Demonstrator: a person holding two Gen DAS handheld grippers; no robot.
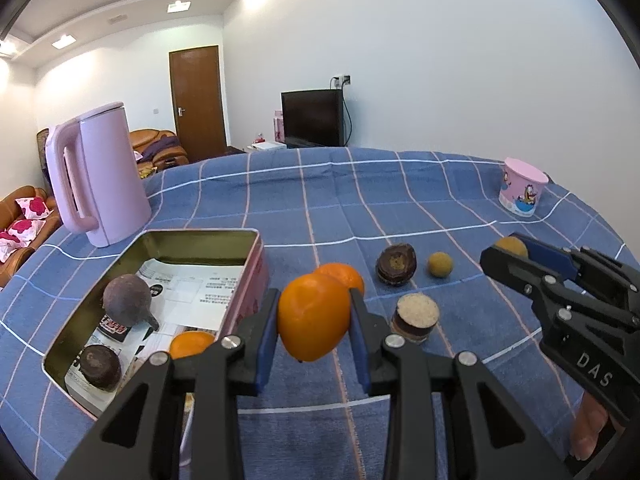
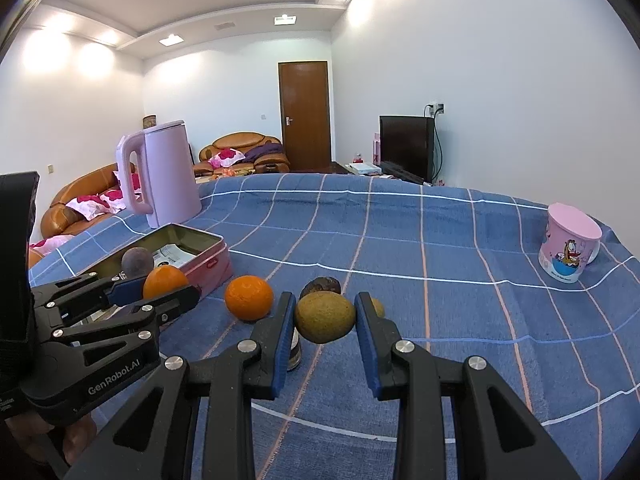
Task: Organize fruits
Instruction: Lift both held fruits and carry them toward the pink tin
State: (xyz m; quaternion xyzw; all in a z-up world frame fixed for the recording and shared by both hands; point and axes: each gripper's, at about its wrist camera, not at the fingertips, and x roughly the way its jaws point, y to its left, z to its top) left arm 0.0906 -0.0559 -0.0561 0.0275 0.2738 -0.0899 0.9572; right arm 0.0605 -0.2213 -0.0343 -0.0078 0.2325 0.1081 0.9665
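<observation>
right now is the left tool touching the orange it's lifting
Touching: the left wrist view shows both blue pads of the left tool pressed against the orange.

Orange fruit (image 1: pixel 313 316), yellow-green fruit (image 2: pixel 325 317), blue checked cloth (image 1: pixel 400 208), pink kettle (image 1: pixel 100 176), possibly purple fruit (image 1: pixel 127 300).

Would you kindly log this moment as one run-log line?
left gripper: shut on orange | right gripper: shut on yellow-green fruit | tin: holds three fruits | tablecloth: four fruits loose
</observation>
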